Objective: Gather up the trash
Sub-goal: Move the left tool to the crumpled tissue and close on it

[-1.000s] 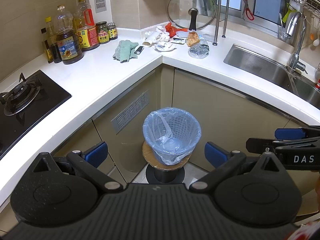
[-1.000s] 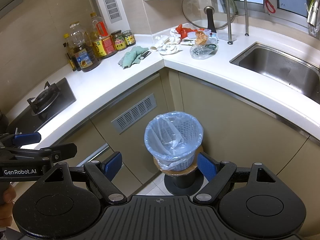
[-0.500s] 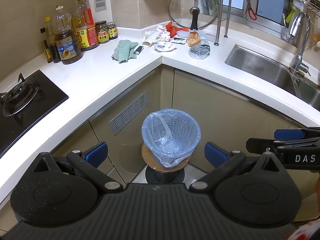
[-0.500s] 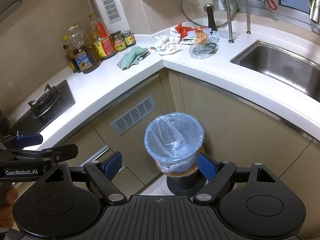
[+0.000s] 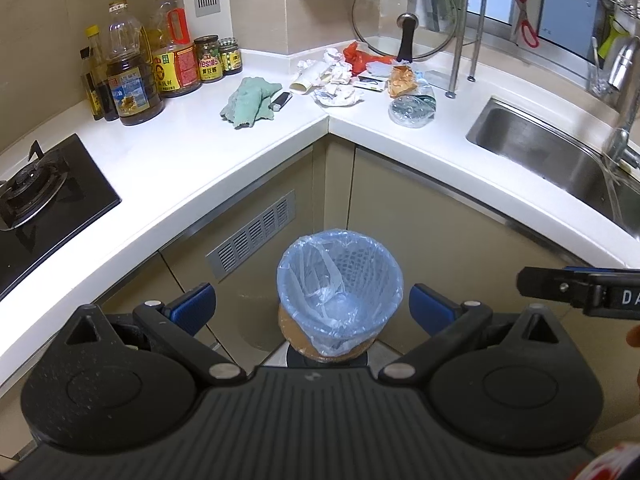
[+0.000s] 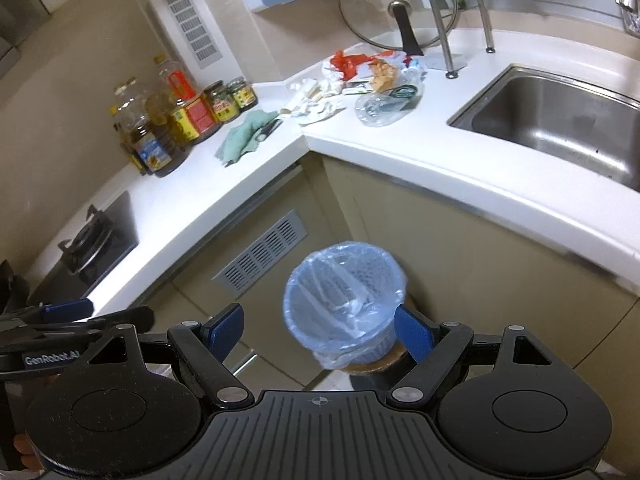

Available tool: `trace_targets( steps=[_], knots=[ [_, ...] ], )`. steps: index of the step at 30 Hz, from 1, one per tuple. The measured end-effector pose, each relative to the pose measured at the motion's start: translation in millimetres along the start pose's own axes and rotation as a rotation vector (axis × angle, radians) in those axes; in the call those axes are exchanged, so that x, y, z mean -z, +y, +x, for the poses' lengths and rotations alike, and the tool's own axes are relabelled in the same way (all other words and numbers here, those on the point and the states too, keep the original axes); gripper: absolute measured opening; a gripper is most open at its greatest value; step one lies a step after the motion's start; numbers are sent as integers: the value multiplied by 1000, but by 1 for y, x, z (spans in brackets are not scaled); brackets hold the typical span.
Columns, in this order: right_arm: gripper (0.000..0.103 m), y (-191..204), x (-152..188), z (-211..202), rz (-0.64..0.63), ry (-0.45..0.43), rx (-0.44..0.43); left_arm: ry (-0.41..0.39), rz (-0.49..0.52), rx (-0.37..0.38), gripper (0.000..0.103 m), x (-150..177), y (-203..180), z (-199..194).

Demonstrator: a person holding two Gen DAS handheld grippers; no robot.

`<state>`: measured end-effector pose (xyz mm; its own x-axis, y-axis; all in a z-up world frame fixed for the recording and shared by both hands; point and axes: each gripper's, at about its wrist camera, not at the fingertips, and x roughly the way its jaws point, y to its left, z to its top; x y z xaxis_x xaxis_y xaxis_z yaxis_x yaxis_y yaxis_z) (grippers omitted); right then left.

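Left wrist view showed the left tongs [image 5: 312, 308] spread wide and empty at lower centre, above a blue-lined bin [image 5: 339, 292]. Trash [image 5: 360, 76] lay on the white tabletop [image 5: 168, 168] at upper centre. The right tongs [image 6: 318, 330] were likewise wide and empty.

Beige tiled walls [image 5: 52, 20]; white corner countertop [image 5: 192, 160]; steel sink [image 5: 552, 160] right; black hob [image 5: 44, 208] left; beige cabinets [image 5: 440, 248] below.
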<state>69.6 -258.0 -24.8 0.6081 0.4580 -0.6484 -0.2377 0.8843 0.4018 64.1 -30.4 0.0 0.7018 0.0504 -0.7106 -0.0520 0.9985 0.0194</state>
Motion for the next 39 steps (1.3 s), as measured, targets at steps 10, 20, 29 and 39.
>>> trace_targets(
  steps=[10,20,29,39],
  knots=[
    [82,-60,-35,18,40,-17,-68,-40,-42,-57,103,-24,-21,30],
    [82,-85,-53,36,57,-30,-67,-41,-59,-90,103,-34,-27,49],
    [82,-86,-75,63,17,-40,-60,-58,-54,-84,103,-61,-17,82],
    [82,-88,-129,114,35,-85,-15,-78,3,-12,97,-133,-6,157]
  ],
)
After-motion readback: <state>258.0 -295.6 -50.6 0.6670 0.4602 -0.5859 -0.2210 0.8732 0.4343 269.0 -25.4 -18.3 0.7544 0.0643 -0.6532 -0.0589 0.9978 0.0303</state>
